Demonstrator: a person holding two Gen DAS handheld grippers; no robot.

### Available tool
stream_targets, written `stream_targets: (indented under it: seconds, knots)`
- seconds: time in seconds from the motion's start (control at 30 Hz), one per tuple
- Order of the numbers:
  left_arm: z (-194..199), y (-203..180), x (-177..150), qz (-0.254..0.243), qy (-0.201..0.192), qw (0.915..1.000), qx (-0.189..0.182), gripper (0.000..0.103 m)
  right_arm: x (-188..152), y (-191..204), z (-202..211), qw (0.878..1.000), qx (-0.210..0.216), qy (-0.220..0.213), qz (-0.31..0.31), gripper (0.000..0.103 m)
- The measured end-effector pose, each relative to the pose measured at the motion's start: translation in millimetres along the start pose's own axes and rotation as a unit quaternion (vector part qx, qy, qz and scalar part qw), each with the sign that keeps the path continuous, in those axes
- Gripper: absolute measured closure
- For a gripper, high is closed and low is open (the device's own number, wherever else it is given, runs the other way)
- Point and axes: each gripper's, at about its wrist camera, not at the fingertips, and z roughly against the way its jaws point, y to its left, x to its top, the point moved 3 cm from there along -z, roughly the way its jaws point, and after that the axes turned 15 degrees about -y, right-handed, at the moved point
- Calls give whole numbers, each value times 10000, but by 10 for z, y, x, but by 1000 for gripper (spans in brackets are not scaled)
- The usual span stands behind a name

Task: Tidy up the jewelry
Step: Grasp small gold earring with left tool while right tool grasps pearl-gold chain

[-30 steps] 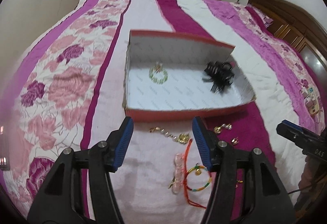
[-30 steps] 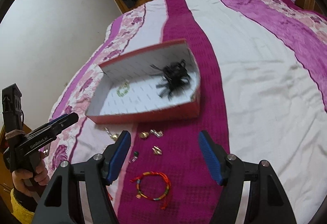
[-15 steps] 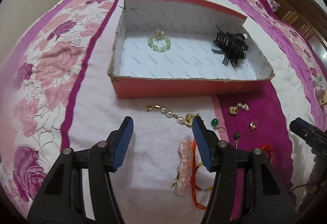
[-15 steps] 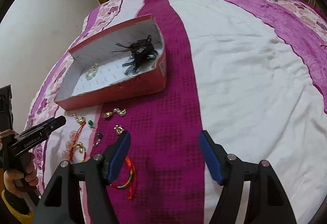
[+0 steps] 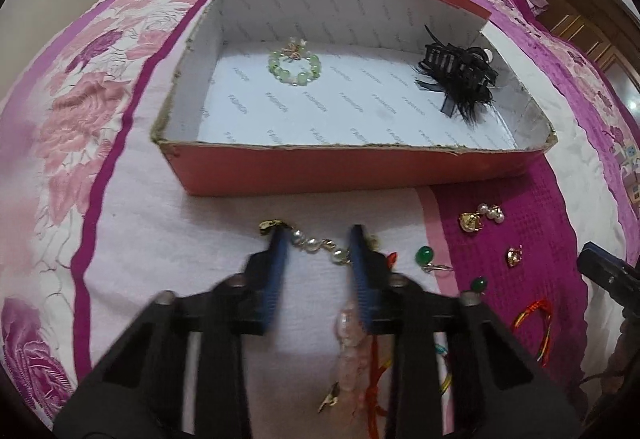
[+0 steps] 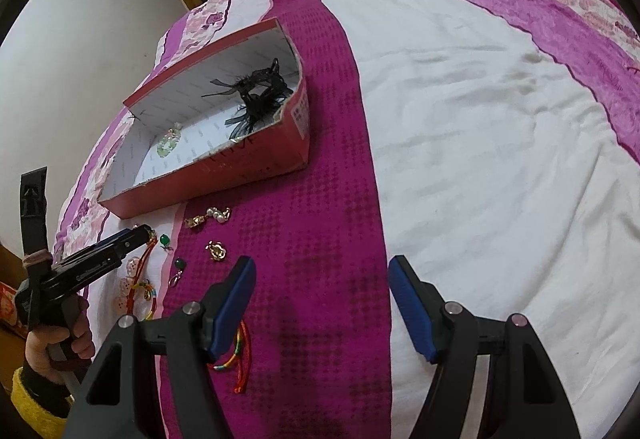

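From the left wrist view, my left tool [image 5: 318,245] has dropped low over the bed [image 5: 132,223] since a moment ago. Its jaws were wide then, and now they are closing around the pearl chain [image 5: 316,243], which lies between the blue pads in the middle of the frame. I cannot tell if the pads press on it yet. The red box [image 5: 304,169] sits above it in the frame. The green bead bracelet [image 5: 295,67] and the black hair clip [image 5: 456,73] are already inside. To the right of the tool lie two green earrings [image 5: 425,254] and a gold and pearl earring [image 5: 478,218].

From the right wrist view, my right tool [image 6: 322,307] has also come down, and its jaws stand apart with nothing in them. It hangs over the dark pink stripe. A colorful string bracelet [image 6: 238,355] lies just under its left pad. The left tool shows at the left edge, tip down on the chain, beside the box.

I think the chain goes into the box next. Many pieces are still on the bed, so the job is far from done.
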Motion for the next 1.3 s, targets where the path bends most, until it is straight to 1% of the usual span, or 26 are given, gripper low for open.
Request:
stream_targets:
  seconds: [0.03,0.07,0.23,0.37,0.53,0.83,0.93,1.13,1.2,1.3]
  knots:
    - [-6,-9,0,-22,-5,10000,2,100,-5,-1,-4,10000,10,8,-9,32]
    - [-12,-17,-6,-35,-4,10000,-6,103,-9,2,-9,10000,25,15,-17,32]
    - [38,-35,-16,-118,-130,9998,-45,103,-1,26,-7,10000,46,4,21,32]
    - [110,7,22,41,-203,9997,-127,103,14,59,5,10000,40,-13,59,32]
    - [326,95,106,162,-451,9987,-180,103,21,148,14,9998,64,-19,169,32]
    - [619,166,301,301,-856,9957,-207,103,47,482,-63,9986,233,4,467,32]
    - [671,198,329,356,-937,9947,-213,103,54,630,-149,9980,301,54,562,32]
    - [688,272,291,429,-970,9942,-193,103,39,941,-410,9951,417,245,864,32]
    - [693,298,278,469,-970,9940,-192,103,23,1013,-529,9940,383,296,982,32]
    - [701,327,265,505,-983,9937,-190,103,-11,1044,-701,9937,211,374,1039,32]
